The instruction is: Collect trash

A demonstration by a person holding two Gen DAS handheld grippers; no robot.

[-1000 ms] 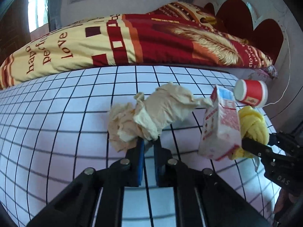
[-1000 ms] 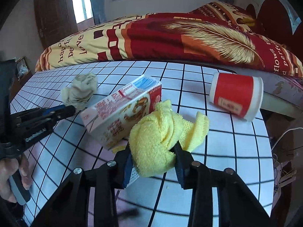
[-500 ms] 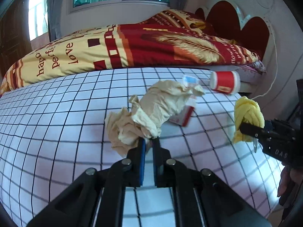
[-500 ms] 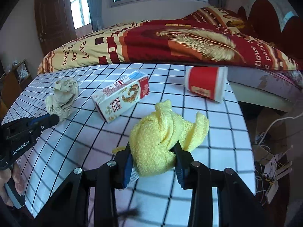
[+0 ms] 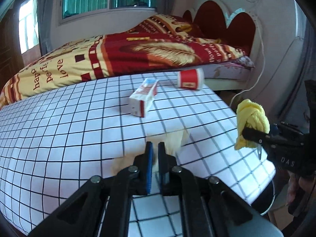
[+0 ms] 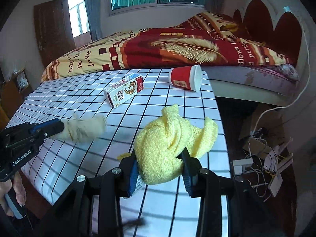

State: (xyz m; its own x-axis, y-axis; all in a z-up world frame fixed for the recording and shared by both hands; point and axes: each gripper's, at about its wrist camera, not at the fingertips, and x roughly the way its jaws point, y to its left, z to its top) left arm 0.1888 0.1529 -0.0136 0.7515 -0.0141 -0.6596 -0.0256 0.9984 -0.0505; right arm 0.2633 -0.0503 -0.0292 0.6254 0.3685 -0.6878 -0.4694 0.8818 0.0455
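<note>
Both grippers angled downward, left gripper [image 5: 154, 148] jaws clamping crumpled paper [image 6: 85, 128], right gripper [image 6: 160, 160] yellow cloth [image 6: 167, 144].

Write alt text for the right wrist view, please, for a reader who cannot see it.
The right tongs grip a yellow cloth above a checked table. At left, the left tongs hold crumpled paper; a milk carton and red cup lie behind.

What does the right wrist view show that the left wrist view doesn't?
Only the right wrist view: the left gripper from the side, the blurred beige paper wad in it, and cables on the floor. Only the left wrist view: the right gripper from the side. Both: yellow cloth, milk carton, red cup, checked table.
</note>
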